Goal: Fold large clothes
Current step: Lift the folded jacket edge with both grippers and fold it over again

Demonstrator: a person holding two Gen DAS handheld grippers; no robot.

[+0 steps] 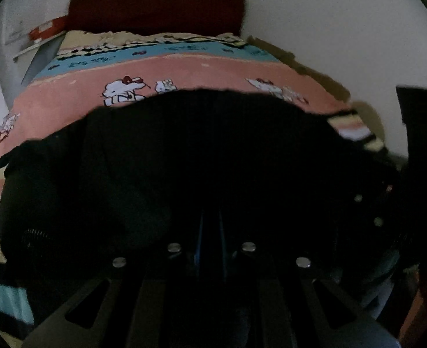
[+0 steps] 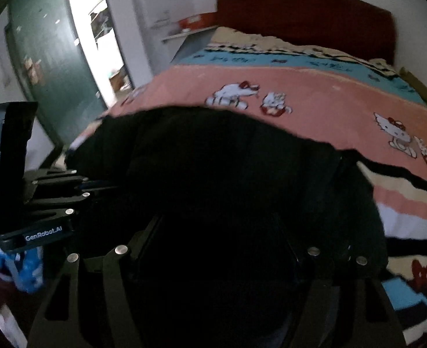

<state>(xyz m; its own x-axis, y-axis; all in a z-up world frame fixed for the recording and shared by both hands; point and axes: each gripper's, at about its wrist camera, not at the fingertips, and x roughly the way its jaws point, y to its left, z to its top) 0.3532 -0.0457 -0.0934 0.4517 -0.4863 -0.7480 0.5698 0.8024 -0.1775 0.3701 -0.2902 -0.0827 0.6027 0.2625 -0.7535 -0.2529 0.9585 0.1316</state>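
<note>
A large black garment lies bunched on a bed, filling the near half of both views. My left gripper has its two fingers close together, with black cloth between and over them. My right gripper is buried in the same dark cloth; its fingertips are hidden, so I cannot tell how its jaws stand. The left gripper also shows at the left edge of the right wrist view, its fingers pinched into the garment's edge.
The bed has a pink, blue and cream cartoon-cat cover, also in the right wrist view. A dark red headboard stands at the far end against a white wall. A green door and a shelf are at the left.
</note>
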